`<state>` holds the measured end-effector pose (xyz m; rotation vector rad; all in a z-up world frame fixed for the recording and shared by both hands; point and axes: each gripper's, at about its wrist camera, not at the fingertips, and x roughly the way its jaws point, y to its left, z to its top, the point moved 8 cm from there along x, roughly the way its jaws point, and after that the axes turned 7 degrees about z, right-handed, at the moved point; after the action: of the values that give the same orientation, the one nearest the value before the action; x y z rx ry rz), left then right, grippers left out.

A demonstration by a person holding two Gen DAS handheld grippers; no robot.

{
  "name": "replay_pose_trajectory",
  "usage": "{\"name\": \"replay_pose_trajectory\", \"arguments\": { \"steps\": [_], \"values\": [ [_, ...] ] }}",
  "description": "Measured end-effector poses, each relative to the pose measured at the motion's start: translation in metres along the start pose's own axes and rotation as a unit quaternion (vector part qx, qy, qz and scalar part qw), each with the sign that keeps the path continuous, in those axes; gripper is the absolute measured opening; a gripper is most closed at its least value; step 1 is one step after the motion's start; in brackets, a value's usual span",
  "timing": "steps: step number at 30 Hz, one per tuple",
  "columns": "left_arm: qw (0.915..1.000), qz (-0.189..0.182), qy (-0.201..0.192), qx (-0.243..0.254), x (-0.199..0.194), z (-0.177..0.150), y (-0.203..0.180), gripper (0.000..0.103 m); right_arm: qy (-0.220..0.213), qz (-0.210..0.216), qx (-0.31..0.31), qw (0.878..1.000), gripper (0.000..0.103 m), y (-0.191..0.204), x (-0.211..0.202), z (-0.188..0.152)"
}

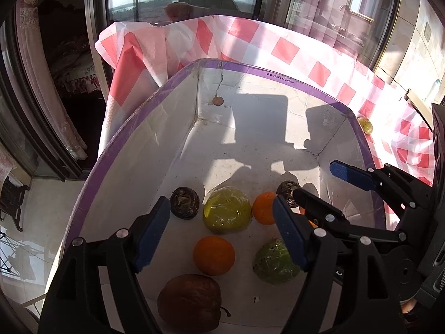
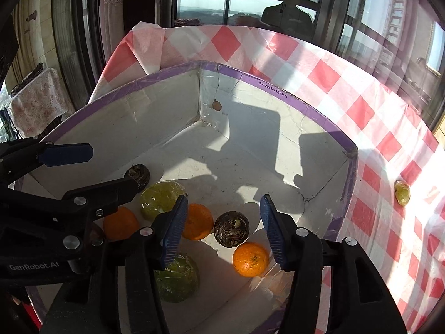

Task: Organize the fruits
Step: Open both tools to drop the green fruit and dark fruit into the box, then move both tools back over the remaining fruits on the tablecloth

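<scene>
Both grippers hang over the box, jaws apart and empty. One small yellow fruit lies outside, on the tablecloth past the box's right wall, nearer the right gripper than the left gripper.

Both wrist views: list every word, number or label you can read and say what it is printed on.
"D:29x24x12x4cm", with a small circled mark before it too small to read: on the purple rim of the white cardboard box; it shows again in the left wrist view.
"GenRobot.AI": on the black body of the left gripper, seen from the right wrist view.
Nothing else is readable; the fruits and the red-and-white checked tablecloth carry no text.
</scene>
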<state>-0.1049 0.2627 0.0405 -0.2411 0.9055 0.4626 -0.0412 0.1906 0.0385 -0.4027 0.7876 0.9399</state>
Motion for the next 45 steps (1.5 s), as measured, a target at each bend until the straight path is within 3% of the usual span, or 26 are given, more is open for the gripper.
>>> {"name": "replay_pose_trajectory", "arguments": {
  "steps": [7, 15, 18, 21, 25, 27, 29, 33, 36, 40, 42, 45],
  "values": [
    [1.0, 0.003, 0.004, -0.009, 0.0, -0.002, 0.002, 0.078, -0.023, -0.004, 0.005, 1.0, 0.059, 0.0, -0.003, 0.0],
    [0.9989, -0.023, 0.022, -0.036, 0.005, -0.005, 0.006, 0.079, -0.035, -0.005, 0.013, 0.999, 0.061, -0.001, -0.005, 0.003],
    [0.9978, -0.045, 0.011, -0.049, 0.0, -0.005, 0.007, 0.085, -0.058, 0.013, 0.029, 0.998, 0.064, -0.004, -0.011, 0.003],
    [0.9968, -0.02, -0.048, -0.06, -0.021, 0.001, 0.012, 0.1, -0.133, 0.036, 0.058, 0.989, 0.077, -0.016, -0.037, 0.002],
    [0.9878, -0.009, -0.146, -0.054, -0.064, 0.013, -0.009, 0.101, -0.225, 0.071, 0.082, 0.968, 0.08, -0.036, -0.081, -0.005],
    [0.9782, -0.006, -0.205, -0.035, -0.092, 0.021, -0.031, 0.101, -0.27, 0.076, 0.091, 0.956, 0.087, -0.051, -0.105, -0.011],
    [0.9674, -0.02, -0.253, -0.003, -0.115, 0.026, -0.066, 0.101, -0.304, 0.062, 0.106, 0.945, 0.087, -0.073, -0.124, -0.022],
    [0.9472, -0.077, -0.304, 0.065, -0.132, 0.027, -0.149, 0.101, -0.326, 0.015, 0.182, 0.928, 0.087, -0.141, -0.139, -0.056],
    [0.9423, -0.128, -0.289, 0.109, -0.118, 0.022, -0.217, 0.101, -0.301, -0.006, 0.253, 0.919, 0.087, -0.2, -0.137, -0.089],
    [0.9475, -0.169, -0.241, 0.125, -0.072, 0.02, -0.286, 0.101, -0.259, -0.078, 0.311, 0.911, 0.087, -0.269, -0.137, -0.13],
    [0.9538, -0.187, -0.202, 0.12, -0.039, 0.02, -0.31, 0.101, -0.236, -0.108, 0.341, 0.904, 0.087, -0.301, -0.136, -0.151],
    [0.9692, -0.173, -0.142, 0.102, 0.023, 0.024, -0.325, 0.101, -0.205, -0.123, 0.388, 0.89, 0.087, -0.344, -0.128, -0.176]
  ]
}}
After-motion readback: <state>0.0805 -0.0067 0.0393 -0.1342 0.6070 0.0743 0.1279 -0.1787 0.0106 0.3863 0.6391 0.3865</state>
